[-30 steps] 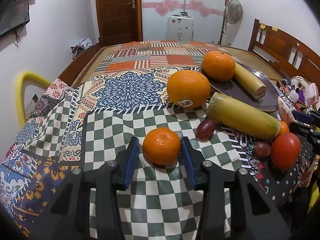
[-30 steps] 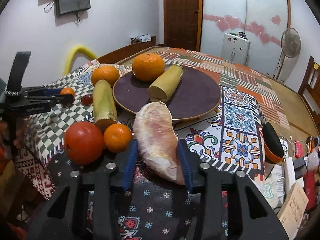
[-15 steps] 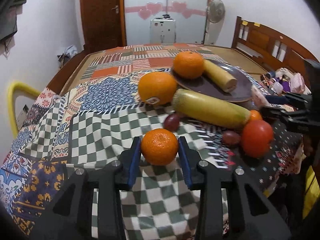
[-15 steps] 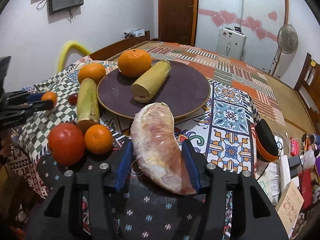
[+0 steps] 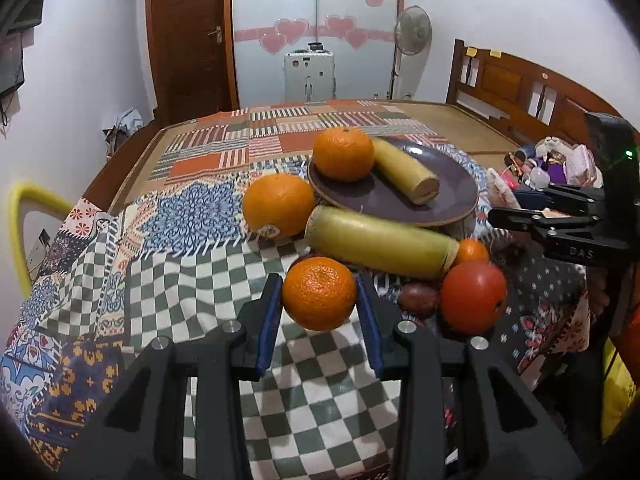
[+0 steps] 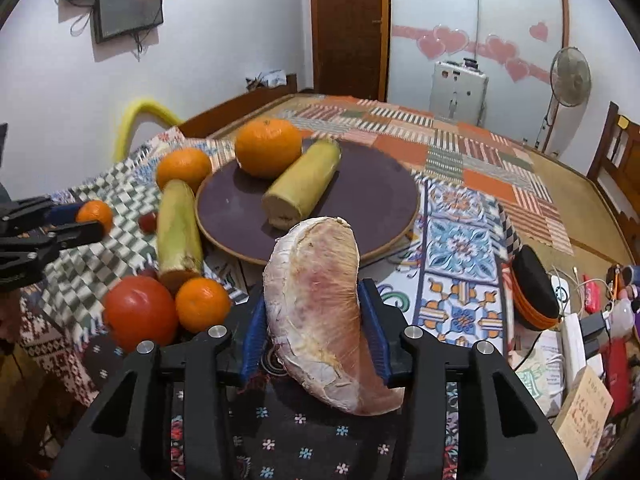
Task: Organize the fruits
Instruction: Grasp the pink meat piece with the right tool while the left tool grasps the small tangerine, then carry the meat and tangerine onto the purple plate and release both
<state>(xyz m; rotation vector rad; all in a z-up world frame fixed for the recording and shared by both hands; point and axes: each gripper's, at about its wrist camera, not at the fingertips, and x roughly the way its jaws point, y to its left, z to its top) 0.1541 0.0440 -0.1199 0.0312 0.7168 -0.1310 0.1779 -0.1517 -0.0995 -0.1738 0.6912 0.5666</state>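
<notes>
Left tool (image 5: pixel 319 300) clamps a mandarin (image 5: pixel 319 298), seemingly lifted off the checkered cloth (image 5: pixel 192 280).

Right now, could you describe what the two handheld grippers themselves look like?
Both are matte black plastic. The left gripper and right gripper each have two fingers lined with blue pads, with silver bolt heads behind. The right one's side reads "DAS".

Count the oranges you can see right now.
4: one on the plate, one beside its rim, one in the left gripper, one by the tomato. Others may be hidden.

Left claw (image 5: pixel 319 306) clamped on load; right claw (image 6: pixel 312 326) likewise, both level.
</notes>
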